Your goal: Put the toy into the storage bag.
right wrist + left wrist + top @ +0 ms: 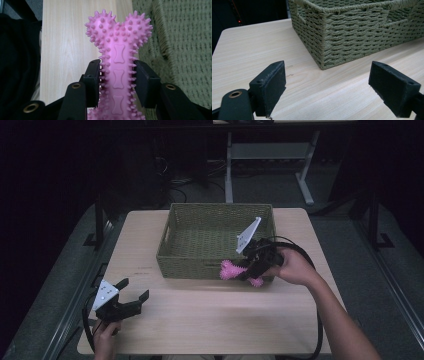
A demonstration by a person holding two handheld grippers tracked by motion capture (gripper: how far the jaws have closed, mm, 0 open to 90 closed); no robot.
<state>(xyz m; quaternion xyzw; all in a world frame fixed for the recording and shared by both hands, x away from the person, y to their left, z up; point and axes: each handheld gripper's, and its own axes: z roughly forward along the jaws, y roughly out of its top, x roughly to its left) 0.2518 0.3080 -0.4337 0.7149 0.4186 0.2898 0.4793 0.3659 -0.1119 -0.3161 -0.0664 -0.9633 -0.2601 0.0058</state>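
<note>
Two hand-held grippers over a pale wood table (pixel 215 320) in a dark room.

Right hand-held gripper (pixel 248 266) clamps a pink toy (pixel 117 62) by its shaft at the basket's (pixel 190 265) near wall; left hand-held gripper (pixel 131 296) hangs spread and empty near the table's front left. Grey floor and desk legs (pixel 229 175) lie beyond.

Spiky pink bone toy (pixel 117 65) clamped mid-shaft beside green woven basket (pixel 190 265).

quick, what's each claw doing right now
Left claw: open, holding nothing, near the table's front left corner.
Right claw: closed on the pink spiky bone toy, by the basket.
</note>
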